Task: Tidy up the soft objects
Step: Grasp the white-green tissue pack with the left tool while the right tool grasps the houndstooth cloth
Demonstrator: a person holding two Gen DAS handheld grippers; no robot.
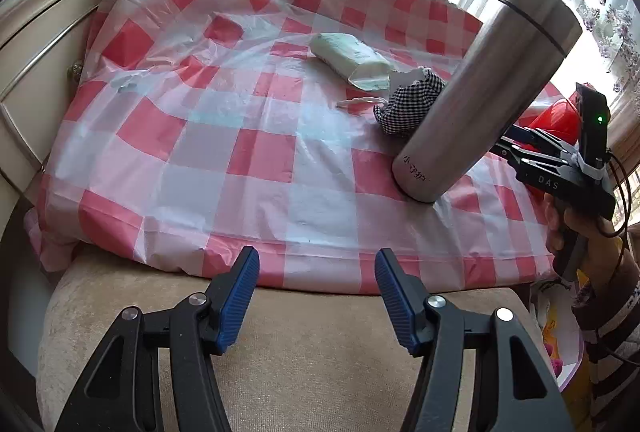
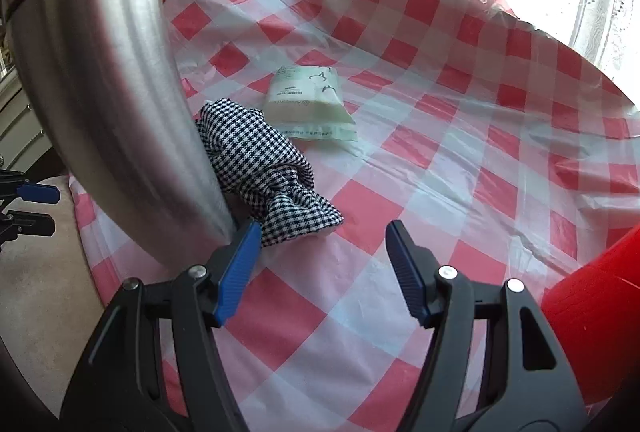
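Observation:
A black-and-white checked cloth (image 2: 260, 167) lies bunched on the red-and-white checked table cover (image 2: 460, 135). A pale green soft pack (image 2: 306, 99) lies just beyond it. Both also show in the left wrist view, the cloth (image 1: 408, 107) and the pack (image 1: 352, 59). My right gripper (image 2: 320, 256) is open and empty, its left pad beside the cloth's near end and against a steel flask (image 2: 104, 79). My left gripper (image 1: 316, 284) is open and empty, over the beige seat in front of the table's near edge.
The steel flask (image 1: 488, 87) stands on the cover at the right, in front of the cloth. A red container (image 2: 592, 316) sits at the right. A cream cabinet (image 1: 36, 55) stands to the left. Curtains and a bright window lie behind.

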